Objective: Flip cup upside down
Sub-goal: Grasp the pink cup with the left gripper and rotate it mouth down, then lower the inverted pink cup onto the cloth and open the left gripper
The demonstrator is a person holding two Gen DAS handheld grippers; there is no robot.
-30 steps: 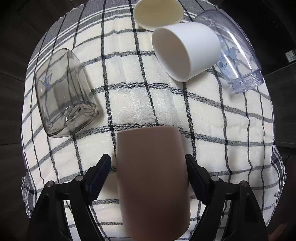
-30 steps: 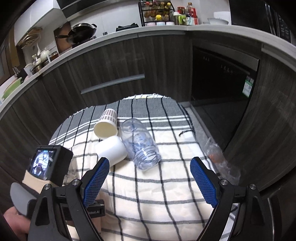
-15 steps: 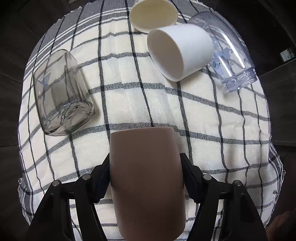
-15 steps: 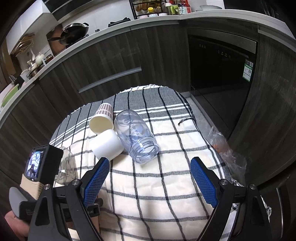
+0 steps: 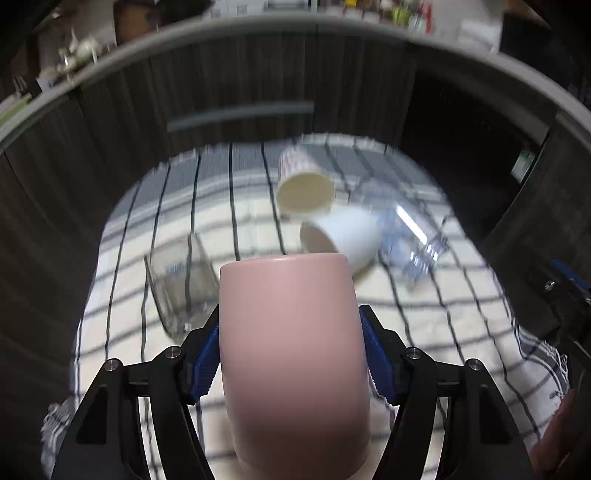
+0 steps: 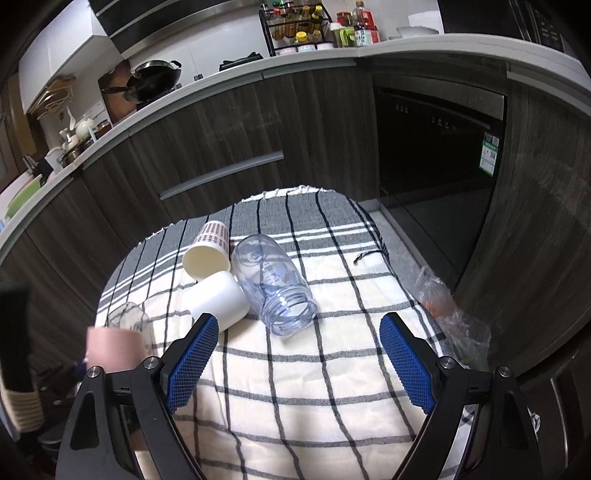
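Note:
My left gripper [image 5: 290, 350] is shut on a pink cup [image 5: 291, 354], its blue pads pressed on both sides, and holds it off the checked cloth [image 5: 461, 325], pointing toward the cabinets. The pink cup also shows at the left edge of the right wrist view [image 6: 112, 349]. My right gripper [image 6: 295, 360] is open and empty above the cloth [image 6: 314, 387]. A white cup [image 6: 218, 297], a paper cup [image 6: 207, 254], a clear plastic jar [image 6: 275, 284] and a clear glass [image 6: 127, 319] lie on their sides.
Dark wood cabinets [image 6: 221, 147] with a bar handle stand behind the cloth. A crumpled plastic bag [image 6: 447, 314] lies on the floor at the right. The counter above holds a wok [image 6: 155, 79] and a spice rack [image 6: 306, 27].
My left gripper closed on the pink cup, lifted it off the cloth and tilted up from looking down to looking forward. The right gripper stayed open and drew slightly nearer the lying cups.

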